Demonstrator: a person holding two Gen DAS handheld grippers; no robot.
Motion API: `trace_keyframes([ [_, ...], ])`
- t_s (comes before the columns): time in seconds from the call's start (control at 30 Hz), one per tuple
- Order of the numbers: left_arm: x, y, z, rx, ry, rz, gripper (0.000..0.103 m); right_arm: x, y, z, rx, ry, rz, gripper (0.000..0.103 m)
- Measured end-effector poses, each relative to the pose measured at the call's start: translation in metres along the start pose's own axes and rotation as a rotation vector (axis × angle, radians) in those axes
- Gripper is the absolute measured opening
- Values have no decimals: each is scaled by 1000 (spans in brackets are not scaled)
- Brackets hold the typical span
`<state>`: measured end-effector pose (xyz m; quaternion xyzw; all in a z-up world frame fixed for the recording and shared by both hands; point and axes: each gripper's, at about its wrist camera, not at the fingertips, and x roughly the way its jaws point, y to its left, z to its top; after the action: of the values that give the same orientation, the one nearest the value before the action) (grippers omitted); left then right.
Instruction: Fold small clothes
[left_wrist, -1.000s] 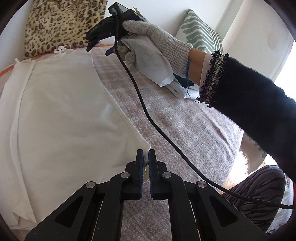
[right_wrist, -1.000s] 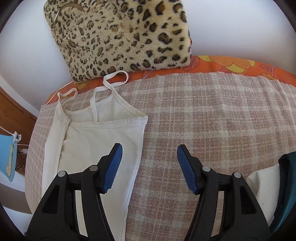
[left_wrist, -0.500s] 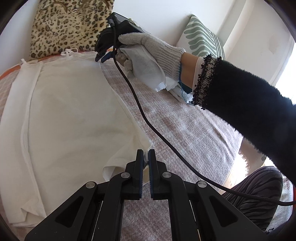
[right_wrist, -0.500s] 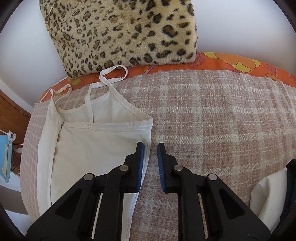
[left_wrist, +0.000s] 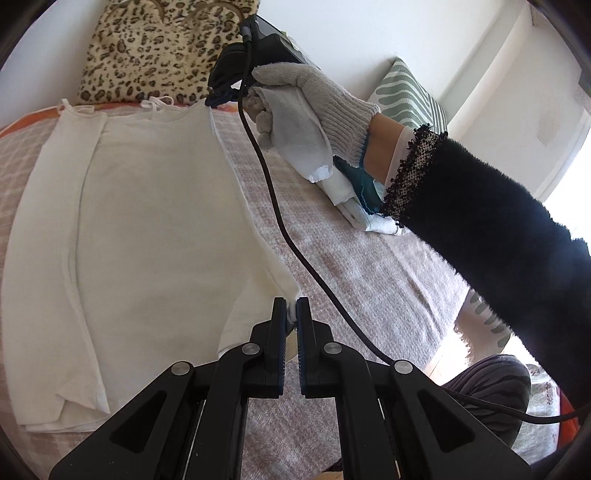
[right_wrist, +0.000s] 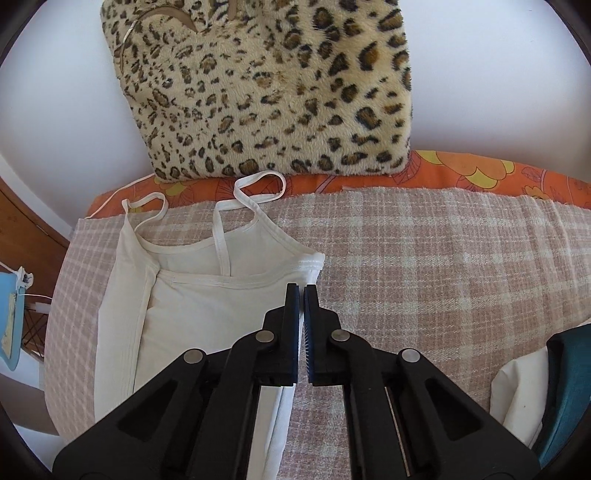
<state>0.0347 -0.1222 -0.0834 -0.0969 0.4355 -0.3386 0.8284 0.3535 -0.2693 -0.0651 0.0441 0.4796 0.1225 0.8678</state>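
A white strappy camisole (left_wrist: 155, 229) lies flat on the checked bedspread (left_wrist: 369, 280), one long side folded in. My left gripper (left_wrist: 291, 306) is shut on its lower right hem corner, lifted slightly. My right gripper (right_wrist: 301, 291) is shut on the camisole's (right_wrist: 207, 314) right side edge just below the top armpit corner. In the left wrist view the right gripper (left_wrist: 221, 94) shows at the garment's far corner, held by a gloved hand (left_wrist: 306, 107). Two thin straps (right_wrist: 255, 192) lie loose toward the pillow.
A leopard-print pillow (right_wrist: 266, 85) leans on the wall behind the garment. An orange floral sheet (right_wrist: 480, 173) shows past the bedspread (right_wrist: 424, 266). Folded white and teal clothes (right_wrist: 543, 384) lie at the right. A green patterned cushion (left_wrist: 410, 96) stands farther right. The gripper's cable (left_wrist: 295, 243) trails across the bed.
My right gripper went from open to shut on the camisole's right side edge. My left gripper kept its hold and raised the hem corner, and the fabric beside it curled up.
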Motion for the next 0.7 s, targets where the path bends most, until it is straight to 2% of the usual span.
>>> trace_keyframes([
  [0.23, -11, 1, 6, -35, -24, -34, 4, -7, 26, 9, -6, -17, -7, 3],
  [0.7, -42, 35, -7, -102, -68, 36, 4, -1, 83, 18, -64, -26, -4, 3],
])
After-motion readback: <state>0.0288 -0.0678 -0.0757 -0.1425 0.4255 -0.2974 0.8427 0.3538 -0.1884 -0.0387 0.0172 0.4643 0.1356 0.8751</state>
